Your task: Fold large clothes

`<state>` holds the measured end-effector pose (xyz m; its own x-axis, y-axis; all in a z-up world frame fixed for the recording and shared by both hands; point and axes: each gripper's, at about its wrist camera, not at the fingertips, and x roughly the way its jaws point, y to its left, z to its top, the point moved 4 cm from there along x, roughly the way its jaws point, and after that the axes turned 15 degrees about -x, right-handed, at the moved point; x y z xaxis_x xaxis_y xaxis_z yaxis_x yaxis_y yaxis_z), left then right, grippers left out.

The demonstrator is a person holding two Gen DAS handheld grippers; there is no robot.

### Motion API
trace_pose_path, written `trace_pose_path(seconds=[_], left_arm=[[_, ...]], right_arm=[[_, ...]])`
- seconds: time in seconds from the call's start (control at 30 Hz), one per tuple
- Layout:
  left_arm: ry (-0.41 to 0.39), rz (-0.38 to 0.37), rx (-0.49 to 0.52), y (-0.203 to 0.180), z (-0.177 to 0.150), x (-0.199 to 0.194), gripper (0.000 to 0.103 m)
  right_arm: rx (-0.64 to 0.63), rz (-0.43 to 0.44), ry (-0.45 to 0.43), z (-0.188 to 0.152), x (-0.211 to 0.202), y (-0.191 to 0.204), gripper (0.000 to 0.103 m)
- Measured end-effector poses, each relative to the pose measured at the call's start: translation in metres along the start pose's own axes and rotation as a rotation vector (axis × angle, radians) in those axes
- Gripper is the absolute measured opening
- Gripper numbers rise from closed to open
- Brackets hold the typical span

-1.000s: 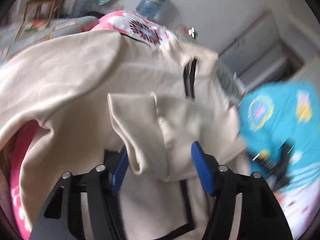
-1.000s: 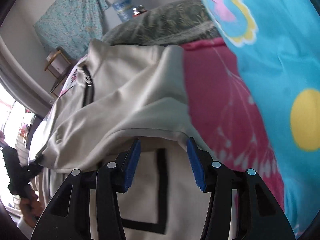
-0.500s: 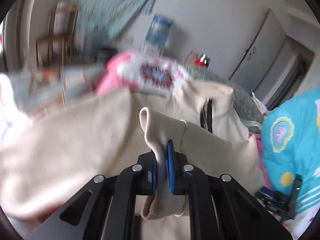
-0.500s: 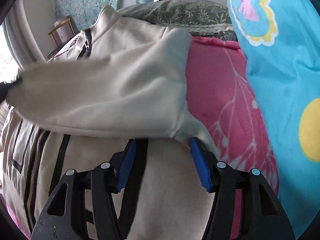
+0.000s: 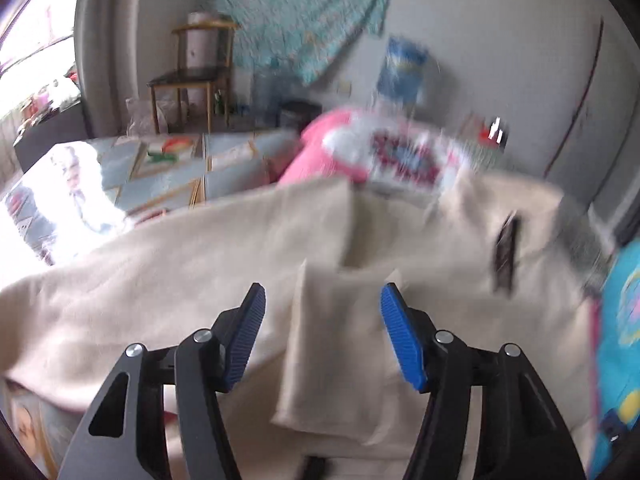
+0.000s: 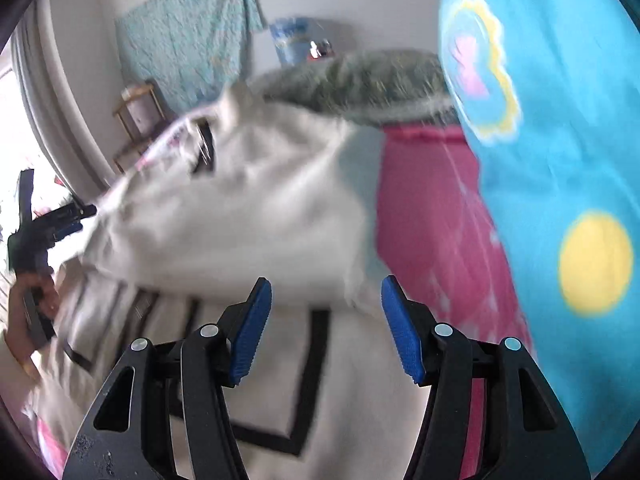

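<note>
A cream jacket (image 5: 180, 280) with black trim and a black zipper (image 5: 506, 256) lies spread on a pink bedspread. Its sleeve is folded across the body, and the cuff (image 5: 340, 344) lies between the blue pads of my left gripper (image 5: 322, 332). Those jaws are opening and the pads stand clear of the cloth. In the right wrist view the sleeve (image 6: 240, 220) crosses above my right gripper (image 6: 326, 320), which is open over the jacket's front (image 6: 352, 400) with nothing pinched. At that view's left edge a hand (image 6: 40, 300) holds the left gripper (image 6: 86, 216).
A turquoise blanket (image 6: 560, 160) with yellow dots rises on the right, over the pink bedspread (image 6: 432, 220). A grey-green pillow (image 6: 360, 84) and a pink patterned pillow (image 5: 380, 152) lie beyond the jacket. A wooden stand (image 5: 192, 80) and floor mats (image 5: 168, 172) are at far left.
My left gripper closed on the sleeve cuff, lifted it across the jacket, and has now let go, so its jaws are apart again. The right gripper stayed open and shifted slightly.
</note>
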<state>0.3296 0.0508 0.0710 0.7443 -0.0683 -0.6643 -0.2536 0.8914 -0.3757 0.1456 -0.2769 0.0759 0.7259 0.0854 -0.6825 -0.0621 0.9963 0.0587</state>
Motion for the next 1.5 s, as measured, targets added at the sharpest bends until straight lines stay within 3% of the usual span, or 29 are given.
trace_pose_path(seconds=[0.07,0.1,0.17,0.2,0.23,0.27,0.3,0.33,0.37,0.47,0.5,0.53,0.63,0.67,0.73,0.83,0.87,0.9,0.93,0.97,1.03,1.13,1.23,1.37,1.5], left_arm=[[-0.037,-0.068,0.033,-0.036,-0.001,-0.009,0.057],[-0.016,-0.123,0.064,-0.057,-0.005,-0.009,0.057],[0.179,-0.344,0.142,-0.12,-0.029,0.005,0.054],[0.365,-0.496,0.146,-0.156,-0.051,0.018,0.05],[0.472,-0.567,0.134,-0.176,-0.066,0.027,0.038],[0.562,-0.604,0.109,-0.198,-0.082,0.04,0.027],[0.662,-0.647,0.091,-0.218,-0.1,0.055,0.027],[0.735,-0.657,0.09,-0.233,-0.114,0.07,0.012],[0.768,-0.647,0.082,-0.242,-0.125,0.083,0.006],[0.949,-0.673,0.047,-0.264,-0.162,0.113,0.002],[0.876,-0.576,0.095,-0.266,-0.164,0.126,0.0],[0.829,-0.537,0.085,-0.262,-0.163,0.133,0.0],[0.81,-0.562,-0.204,-0.239,-0.148,0.167,0.002],[0.792,-0.573,-0.228,-0.238,-0.143,0.17,0.002],[0.765,-0.586,-0.132,-0.248,-0.14,0.158,0.002],[0.864,-0.76,-0.038,-0.269,-0.158,0.125,0.002],[0.881,-0.783,0.01,-0.274,-0.166,0.118,0.002],[0.889,-0.768,0.055,-0.278,-0.175,0.117,0.002],[0.916,-0.705,0.079,-0.283,-0.188,0.128,0.002],[0.95,-0.647,0.053,-0.284,-0.198,0.143,0.002],[0.976,-0.649,-0.101,-0.287,-0.193,0.167,0.002],[0.845,-0.614,-0.165,-0.292,-0.161,0.186,0.002],[0.828,-0.574,-0.24,-0.291,-0.151,0.198,0.002],[0.77,-0.607,-0.119,-0.29,-0.148,0.159,0.006],[0.798,-0.605,-0.011,-0.256,-0.145,0.121,0.006]], right_arm=[[0.013,0.028,-0.027,0.015,0.016,-0.002,0.056],[0.024,0.046,-0.036,0.018,0.025,-0.003,0.056],[0.059,0.116,-0.061,0.012,0.037,-0.007,0.05],[0.076,0.133,-0.08,0.009,0.039,-0.011,0.046],[0.115,0.131,-0.099,0.001,0.039,-0.017,0.046],[0.145,0.137,-0.115,-0.006,0.038,-0.021,0.046],[0.171,0.131,-0.124,-0.013,0.038,-0.026,0.045],[0.212,0.113,-0.125,-0.025,0.04,-0.034,0.044],[0.241,0.114,-0.127,-0.03,0.041,-0.039,0.035],[0.4,0.082,-0.121,-0.048,0.048,-0.069,0.031],[0.464,0.091,-0.124,-0.055,0.051,-0.079,0.033],[0.485,0.112,-0.129,-0.057,0.053,-0.082,0.032],[0.437,0.066,-0.134,-0.053,0.051,-0.075,0.034],[0.424,0.053,-0.126,-0.051,0.053,-0.072,0.034],[0.427,0.057,-0.134,-0.05,0.054,-0.073,0.034],[0.43,0.058,-0.144,-0.052,0.056,-0.075,0.034],[0.424,0.055,-0.145,-0.054,0.054,-0.077,0.035],[0.42,0.052,-0.148,-0.053,0.053,-0.076,0.036],[0.42,0.052,-0.151,-0.054,0.053,-0.076,0.036],[0.425,0.057,-0.154,-0.054,0.053,-0.077,0.036],[0.432,0.053,-0.17,-0.056,0.05,-0.078,0.036],[0.43,0.05,-0.165,-0.057,0.051,-0.078,0.036],[0.433,0.058,-0.163,-0.057,0.051,-0.079,0.036],[0.434,0.066,-0.16,-0.06,0.051,-0.079,0.037],[0.447,0.082,-0.163,-0.061,0.053,-0.081,0.037]])
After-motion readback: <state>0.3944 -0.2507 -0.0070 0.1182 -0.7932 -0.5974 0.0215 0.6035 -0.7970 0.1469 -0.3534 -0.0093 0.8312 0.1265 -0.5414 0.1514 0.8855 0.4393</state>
